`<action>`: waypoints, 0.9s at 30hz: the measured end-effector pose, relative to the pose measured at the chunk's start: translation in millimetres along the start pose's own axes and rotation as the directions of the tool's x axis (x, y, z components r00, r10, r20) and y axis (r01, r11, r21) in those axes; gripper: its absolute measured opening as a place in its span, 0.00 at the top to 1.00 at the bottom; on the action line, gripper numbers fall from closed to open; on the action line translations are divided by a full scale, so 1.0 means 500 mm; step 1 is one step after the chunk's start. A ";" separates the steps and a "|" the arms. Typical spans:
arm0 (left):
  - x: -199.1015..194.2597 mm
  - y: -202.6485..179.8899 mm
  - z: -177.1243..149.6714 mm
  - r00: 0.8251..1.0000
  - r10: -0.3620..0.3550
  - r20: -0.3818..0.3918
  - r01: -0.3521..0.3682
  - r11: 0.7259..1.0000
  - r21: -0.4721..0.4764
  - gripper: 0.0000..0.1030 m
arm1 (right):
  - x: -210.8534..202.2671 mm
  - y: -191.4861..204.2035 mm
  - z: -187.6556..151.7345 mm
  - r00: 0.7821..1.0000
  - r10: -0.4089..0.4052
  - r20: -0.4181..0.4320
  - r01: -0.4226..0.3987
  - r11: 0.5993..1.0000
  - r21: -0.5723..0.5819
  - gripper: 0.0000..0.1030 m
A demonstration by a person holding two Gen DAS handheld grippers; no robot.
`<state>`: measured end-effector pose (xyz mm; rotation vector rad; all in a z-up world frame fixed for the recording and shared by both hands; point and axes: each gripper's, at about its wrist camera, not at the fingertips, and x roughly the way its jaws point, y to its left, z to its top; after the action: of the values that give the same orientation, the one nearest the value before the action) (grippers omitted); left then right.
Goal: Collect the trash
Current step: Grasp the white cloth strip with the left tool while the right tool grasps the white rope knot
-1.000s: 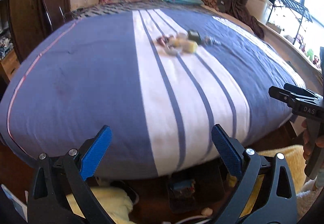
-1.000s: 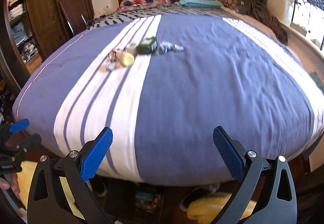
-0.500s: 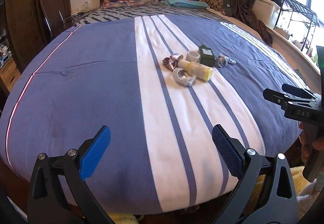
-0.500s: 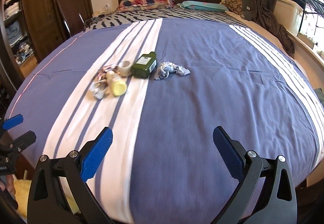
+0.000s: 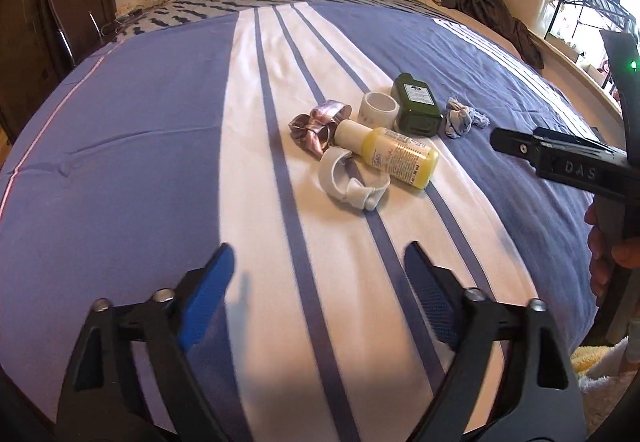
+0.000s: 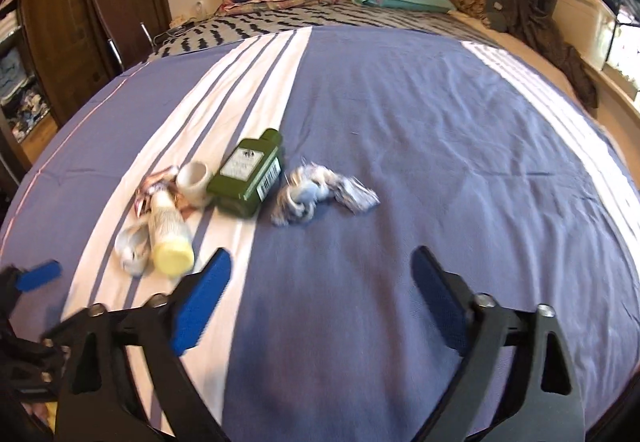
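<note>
Left gripper (image 5: pixel 316 270) and right gripper (image 6: pixel 322 274) level above striped bedspread (image 5: pixel 140 146), fingers spread wide, empty. Ahead on it, clustered: yellow lotion bottle (image 5: pixel 390 154), green bottle (image 6: pixel 248 174), crumpled wrapper (image 6: pixel 320 196).

Left gripper (image 5: pixel 316 274): jaws spread wide, nothing between them. The blue pads (image 5: pixel 206 296) face inward; the black finger arms enter the left wrist view from 7 and 5 o'clock.

Right gripper (image 6: pixel 320 278): jaws spread wide, nothing between them. Blue pads face inward, black arms enter the right wrist view from 7 and 5 o'clock.

In the left wrist view, the right gripper's black body appears at 3 o'clock, held by the right hand (image 5: pixel 606 254), whose fingers wrap its grey handle. In the right wrist view, a blue left-gripper pad shows at 8 o'clock, blurred.
</note>
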<state>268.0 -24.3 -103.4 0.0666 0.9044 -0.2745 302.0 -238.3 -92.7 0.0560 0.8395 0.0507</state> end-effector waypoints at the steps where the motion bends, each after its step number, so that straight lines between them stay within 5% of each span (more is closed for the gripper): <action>1: 0.014 -0.001 0.008 1.000 -0.001 -0.009 0.001 1.000 -0.002 0.35 | 0.010 0.000 0.007 1.000 0.007 -0.003 -0.007 1.000 0.003 0.22; 7: 0.056 -0.017 0.039 1.000 -0.017 -0.011 0.017 1.000 0.016 0.36 | 0.063 0.006 0.039 1.000 0.011 -0.014 -0.011 1.000 0.005 0.27; 12: 0.091 -0.022 0.059 1.000 -0.016 -0.025 0.017 0.999 0.031 0.47 | 0.112 0.010 0.053 0.998 0.014 -0.057 -0.014 1.000 -0.005 0.38; 19: 0.102 -0.012 0.072 1.000 -0.013 -0.018 0.013 1.000 0.029 0.76 | 0.130 0.006 0.066 0.998 -0.013 -0.056 0.013 1.000 -0.001 0.72; 27: 0.061 -0.015 0.034 1.000 -0.019 -0.022 0.019 0.999 0.028 0.77 | 0.080 0.019 0.034 0.999 -0.010 -0.035 0.008 0.999 -0.053 0.75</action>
<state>296.9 -41.0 -116.6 0.0877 0.9231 -0.3047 341.2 -226.8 -110.7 0.0019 0.8736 0.0658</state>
